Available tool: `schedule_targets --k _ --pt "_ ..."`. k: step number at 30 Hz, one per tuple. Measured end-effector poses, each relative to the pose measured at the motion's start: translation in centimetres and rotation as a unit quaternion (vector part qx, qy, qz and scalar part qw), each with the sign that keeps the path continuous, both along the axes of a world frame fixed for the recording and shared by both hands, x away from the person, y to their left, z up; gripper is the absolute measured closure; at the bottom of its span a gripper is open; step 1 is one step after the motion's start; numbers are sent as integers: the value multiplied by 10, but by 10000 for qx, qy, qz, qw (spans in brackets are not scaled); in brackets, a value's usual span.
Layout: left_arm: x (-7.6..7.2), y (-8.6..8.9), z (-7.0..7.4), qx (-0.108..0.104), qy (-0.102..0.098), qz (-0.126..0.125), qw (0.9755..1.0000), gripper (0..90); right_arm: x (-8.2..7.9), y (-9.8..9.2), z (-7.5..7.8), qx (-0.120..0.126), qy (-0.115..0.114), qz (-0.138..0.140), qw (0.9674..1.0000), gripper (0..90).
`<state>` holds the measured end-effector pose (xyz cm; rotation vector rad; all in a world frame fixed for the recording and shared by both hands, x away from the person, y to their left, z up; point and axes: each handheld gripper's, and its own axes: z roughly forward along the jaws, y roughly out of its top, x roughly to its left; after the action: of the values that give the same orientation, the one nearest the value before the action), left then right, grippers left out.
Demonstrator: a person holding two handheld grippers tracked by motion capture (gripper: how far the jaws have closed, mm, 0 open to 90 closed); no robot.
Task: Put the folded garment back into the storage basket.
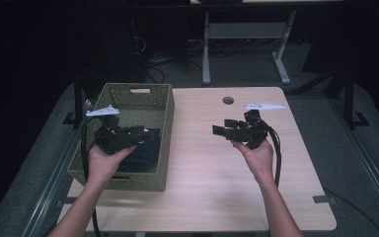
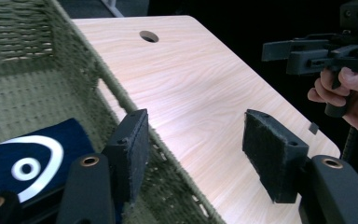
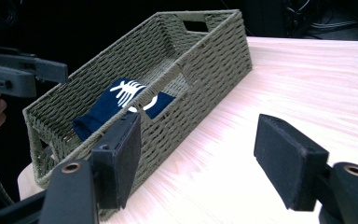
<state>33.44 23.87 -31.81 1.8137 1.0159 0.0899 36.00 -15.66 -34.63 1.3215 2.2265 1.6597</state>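
My left gripper (image 2: 196, 154) hangs open and empty over the woven basket (image 3: 214, 70); the folded navy cloth (image 2: 28, 163) lies inside, just below. Right gripper (image 3: 205, 158), also open, faces it. Seemingly placed; next, withdraw.

Light wood bench (image 1: 212, 168) with round hole (image 1: 228, 100) near far edge. Grey carpet floor (image 1: 355, 173) around it. Second table's white legs (image 1: 206, 49) behind, dark cables (image 1: 153, 69) on floor. Metal rail (image 1: 370, 173) along right side.
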Motion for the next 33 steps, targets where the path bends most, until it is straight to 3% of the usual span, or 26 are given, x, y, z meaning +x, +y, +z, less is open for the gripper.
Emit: schedule_targets --k 19,33 --pt "-1 -39 -1 133 -3 -293 9995 356 -13 -39 -1 -43 -34 -229 9997 304" --pt "0 -67 -2 82 6 -529 9986 337 -21 -63 -5 -5 -21 -389 9992 295"
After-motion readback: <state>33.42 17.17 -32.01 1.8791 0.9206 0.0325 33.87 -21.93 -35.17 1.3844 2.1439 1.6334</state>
